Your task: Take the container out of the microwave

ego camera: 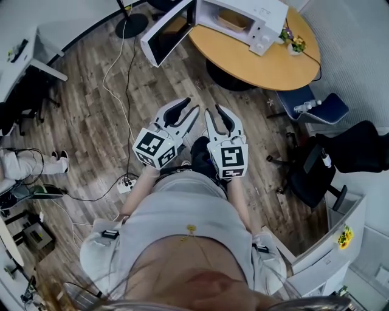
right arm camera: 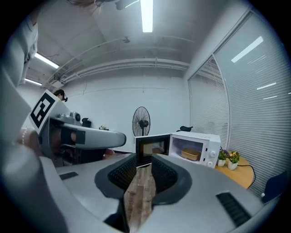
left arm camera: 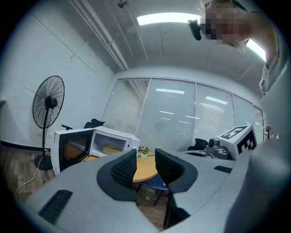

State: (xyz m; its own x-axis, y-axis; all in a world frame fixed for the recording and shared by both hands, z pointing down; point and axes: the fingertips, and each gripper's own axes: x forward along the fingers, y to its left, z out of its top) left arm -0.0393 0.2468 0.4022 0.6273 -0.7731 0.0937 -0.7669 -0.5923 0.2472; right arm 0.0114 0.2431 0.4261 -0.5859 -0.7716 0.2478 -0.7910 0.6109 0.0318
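A white microwave (ego camera: 243, 18) stands on a round wooden table (ego camera: 243, 61) far ahead, its door (ego camera: 164, 36) swung wide open. A shallow tan container (ego camera: 234, 21) sits inside. Both grippers are held at waist height over the wooden floor, well short of the table. My left gripper (ego camera: 187, 109) is open and empty, as is my right gripper (ego camera: 217, 114), whose jaws stand a narrow gap apart. In the left gripper view the microwave (left arm camera: 116, 139) and container (left arm camera: 110, 148) lie left of the gripper (left arm camera: 146, 161). In the right gripper view the container (right arm camera: 190, 154) sits right of the gripper (right arm camera: 144, 170).
Small potted flowers (ego camera: 295, 42) stand on the table beside the microwave. A blue chair (ego camera: 313, 106) and a black chair (ego camera: 316, 170) are on the right. A standing fan (left arm camera: 47, 102) is at the left. Cables and a power strip (ego camera: 126, 184) lie on the floor.
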